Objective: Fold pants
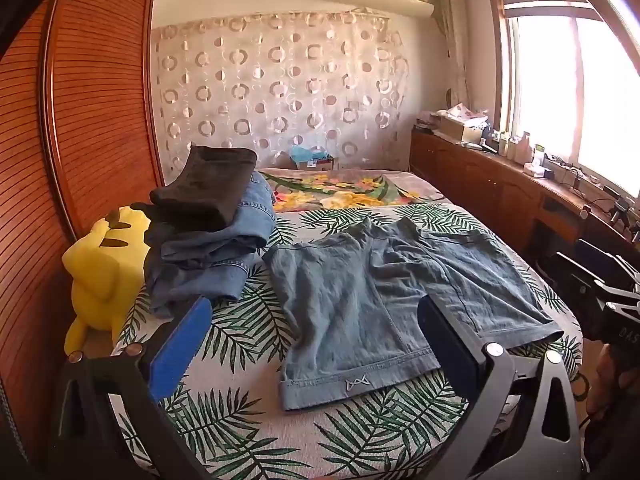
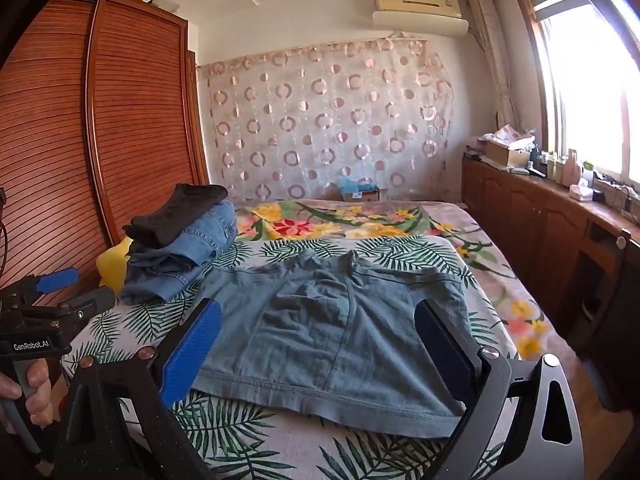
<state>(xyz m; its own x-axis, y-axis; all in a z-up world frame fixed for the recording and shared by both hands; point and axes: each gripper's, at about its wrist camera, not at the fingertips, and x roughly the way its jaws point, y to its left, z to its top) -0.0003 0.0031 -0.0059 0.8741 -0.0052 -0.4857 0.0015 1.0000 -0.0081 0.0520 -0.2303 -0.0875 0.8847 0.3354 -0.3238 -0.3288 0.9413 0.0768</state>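
Observation:
A pair of blue-grey denim shorts (image 1: 360,280) lies spread flat on the leaf-print bed sheet (image 1: 240,420), with its hems toward me and its waist on the far side. My left gripper (image 1: 314,308) hovers open above the near left leg, both pads clear of the cloth. In the right wrist view the shorts (image 2: 320,344) fill the middle. My right gripper (image 2: 318,312) is open over their near edge with nothing between its fingers. A hand holds the left gripper (image 2: 80,288) at that view's left edge, also open.
A stack of folded clothes (image 1: 212,232), dark piece on top of jeans, sits at the sheet's left beside a yellow plush toy (image 1: 104,264). A slatted wooden wardrobe (image 1: 80,120) stands left, a cluttered low cabinet (image 1: 480,188) right under the window. A floral blanket (image 1: 340,190) lies beyond.

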